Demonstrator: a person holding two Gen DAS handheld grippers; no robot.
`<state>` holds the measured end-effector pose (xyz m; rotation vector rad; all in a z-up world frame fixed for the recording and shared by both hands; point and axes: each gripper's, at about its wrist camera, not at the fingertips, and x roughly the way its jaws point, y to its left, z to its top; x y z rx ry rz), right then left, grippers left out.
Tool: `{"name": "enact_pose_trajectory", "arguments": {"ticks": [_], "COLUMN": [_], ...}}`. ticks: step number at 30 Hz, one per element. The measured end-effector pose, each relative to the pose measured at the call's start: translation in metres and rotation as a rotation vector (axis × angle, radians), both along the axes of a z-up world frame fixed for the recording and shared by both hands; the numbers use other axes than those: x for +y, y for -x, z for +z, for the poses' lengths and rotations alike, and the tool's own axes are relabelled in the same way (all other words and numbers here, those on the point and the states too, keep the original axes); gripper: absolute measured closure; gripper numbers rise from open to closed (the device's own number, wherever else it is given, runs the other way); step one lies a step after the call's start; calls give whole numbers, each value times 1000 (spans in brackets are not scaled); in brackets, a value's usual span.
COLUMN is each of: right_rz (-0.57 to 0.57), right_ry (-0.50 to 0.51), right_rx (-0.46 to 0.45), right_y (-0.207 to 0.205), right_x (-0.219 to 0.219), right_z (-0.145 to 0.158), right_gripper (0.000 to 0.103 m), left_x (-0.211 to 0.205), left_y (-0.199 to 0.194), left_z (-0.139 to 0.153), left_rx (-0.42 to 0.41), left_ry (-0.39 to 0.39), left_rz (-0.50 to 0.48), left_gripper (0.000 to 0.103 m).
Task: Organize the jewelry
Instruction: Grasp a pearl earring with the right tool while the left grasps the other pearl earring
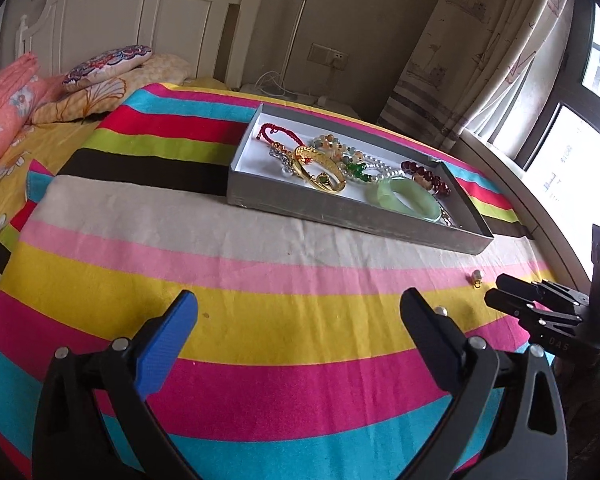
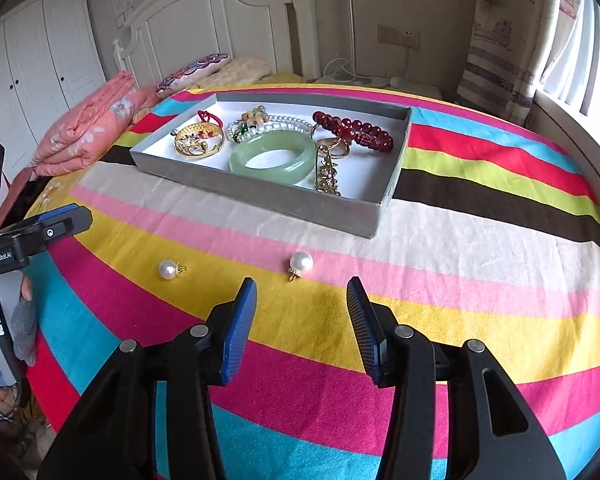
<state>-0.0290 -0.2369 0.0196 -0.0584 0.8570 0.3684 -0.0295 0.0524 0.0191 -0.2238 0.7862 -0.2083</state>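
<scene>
A grey tray (image 2: 260, 196) (image 1: 340, 216) on the striped cloth holds a green jade bangle (image 2: 274, 156) (image 1: 406, 196), a dark red bead bracelet (image 2: 352, 128), gold pieces (image 2: 198, 142) and bead strings. Two pearl pendants lie loose on the cloth: one (image 2: 301, 263) just ahead of my right gripper (image 2: 302, 300), one (image 2: 168, 269) further left. My right gripper is open and empty. My left gripper (image 1: 300, 308) is open and empty over the yellow stripe. One pearl (image 1: 476, 276) shows in the left wrist view, another (image 1: 442, 311) peeks behind my right finger.
The striped cloth (image 2: 460, 240) covers a bed. A folded pink quilt (image 2: 88, 128) and pillows (image 2: 196, 70) lie at the far left by the white headboard. A curtain and window stand on the right. The right gripper (image 1: 496, 292) enters the left wrist view at right.
</scene>
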Motion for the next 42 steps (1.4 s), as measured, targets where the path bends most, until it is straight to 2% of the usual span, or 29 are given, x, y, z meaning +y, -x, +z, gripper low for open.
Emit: {"name": "enact_pose_trajectory", "arguments": {"ticks": [4,10,18,19,21,22,27,30,35,37,42], "right_rz": [-5,-6,-6,-5,2,7,0,-18,-34,-38,-30], "right_ry": [32,65,67,71,80,84,55,10,-55,-80,-112], "right_rx": [10,21,20,19,14,11,-15,-25,-24,-24,-17], "right_y": [-4,-15,-21,-21,-20,-19,-7,3,17,19,20], "right_x": [6,18,18,19,21,22,17,6,-12,-17,-20], "right_z": [-3,-6,-6,-6,-6,-6,-1,3,5,6,7], "right_gripper": [57,59,69,72,85,88,88,88,88,88,88], "left_x": [8,7,1,-1,-6,-10,-54,-80,-119,-130,-139], "left_y": [-1,-2,-2,-2,1,3,15,13,0,-3,-10], "left_z": [-2,-2,-2,-2,-1,0,4,3,-4,-10,-15], "left_rx": [9,12,19,19,13,9,-14,-17,-3,17,27], "left_ry": [55,59,33,25,-6,-24,-205,-254,-316,-337,-340], "left_rz": [11,0,-19,-20,-26,-37,-147,-216,-308,-345,-384], "left_gripper": [3,3,3,3,3,3,3,3,23,40,53]}}
